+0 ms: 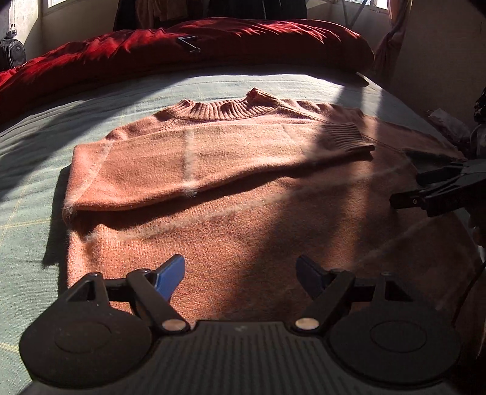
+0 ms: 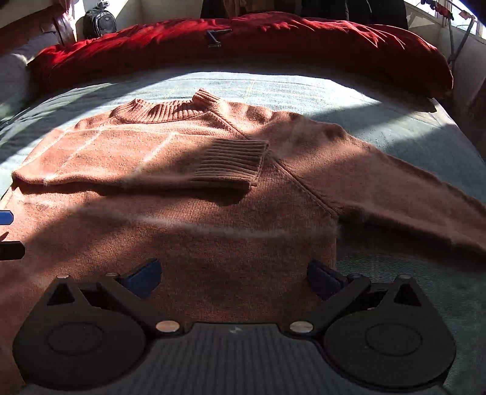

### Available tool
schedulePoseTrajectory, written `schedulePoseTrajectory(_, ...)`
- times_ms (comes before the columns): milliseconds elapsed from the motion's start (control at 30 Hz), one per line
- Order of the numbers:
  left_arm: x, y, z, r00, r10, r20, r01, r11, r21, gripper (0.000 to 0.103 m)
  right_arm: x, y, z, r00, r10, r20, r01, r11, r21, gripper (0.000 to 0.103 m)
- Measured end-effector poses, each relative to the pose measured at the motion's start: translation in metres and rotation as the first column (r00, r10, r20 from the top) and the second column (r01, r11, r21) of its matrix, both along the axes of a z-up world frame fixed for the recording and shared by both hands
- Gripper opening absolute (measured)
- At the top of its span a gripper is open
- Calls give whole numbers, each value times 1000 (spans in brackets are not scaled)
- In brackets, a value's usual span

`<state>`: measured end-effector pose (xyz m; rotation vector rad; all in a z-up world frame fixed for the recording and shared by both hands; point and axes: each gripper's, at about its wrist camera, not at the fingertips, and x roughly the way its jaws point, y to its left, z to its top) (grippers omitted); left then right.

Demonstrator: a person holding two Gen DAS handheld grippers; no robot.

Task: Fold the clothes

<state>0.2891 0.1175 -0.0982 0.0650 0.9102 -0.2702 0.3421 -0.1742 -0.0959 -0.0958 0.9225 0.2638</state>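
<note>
a: across the middle of the bed point(image 1: 36, 127), a rust-orange sweater point(image 1: 243, 237) lies flat, collar toward the far edge where a red duvet point(image 1: 212, 45) is bunched.

b: and the sleeves?

a: one sleeve point(image 2: 136, 161) is folded across the chest, its ribbed cuff point(image 2: 231, 162) resting on the body; the other sleeve point(image 2: 395, 194) stretches out toward the bed's right edge.

b: the tools?

a: the left gripper point(image 1: 240, 273) hovers over the hem with its blue-tipped jaws spread wide, holding nothing. the right gripper point(image 2: 234, 275) is likewise agape over the sweater's lower right part, empty.

b: anything else?

a: a dark bag point(image 2: 99, 21) sits beyond the far left corner, by the wall.
</note>
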Motion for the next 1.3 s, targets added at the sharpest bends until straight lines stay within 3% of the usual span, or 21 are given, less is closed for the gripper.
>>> schedulePoseTrajectory(133,-23,2,-5,1000,22,-21,-21,999,27,81,-20,3,-4,1000,19,14,-18,998,-55,103)
schedulePoseTrajectory(400,-67,21,-2,999,27,-35,-26,999,41,85,-60,-4,-7,998,56,29,-54,996,-67,103)
schedulePoseTrajectory(567,-77,27,8,1000,9,-9,-9,997,80,85,-76,2,2,989,141,51,-139,989,-51,103)
schedulePoseTrajectory(667,-79,21,11,999,-33,3,32,996,83,85,-86,20,11,956,277,92,-275,961,-40,103)
schedulePoseTrajectory(800,-90,5,4,989,-143,-24,144,988,62,85,-99,52,8,868,488,88,-486,873,-42,103)
schedulePoseTrajectory(1000,-118,8,-3,977,-201,-65,206,975,82,91,-131,44,-7,782,623,16,-618,779,-104,103)
schedulePoseTrajectory(1133,-120,15,3,978,-191,-83,198,976,94,91,-137,13,-2,812,583,-6,-581,808,-93,103)
schedulePoseTrajectory(1233,-105,4,16,976,-218,-26,219,969,114,91,-141,-10,2,833,552,-20,-552,829,-86,103)
schedulePoseTrajectory(1300,-93,-6,22,965,-261,10,259,961,98,91,-136,-12,8,852,524,17,-520,849,-93,103)
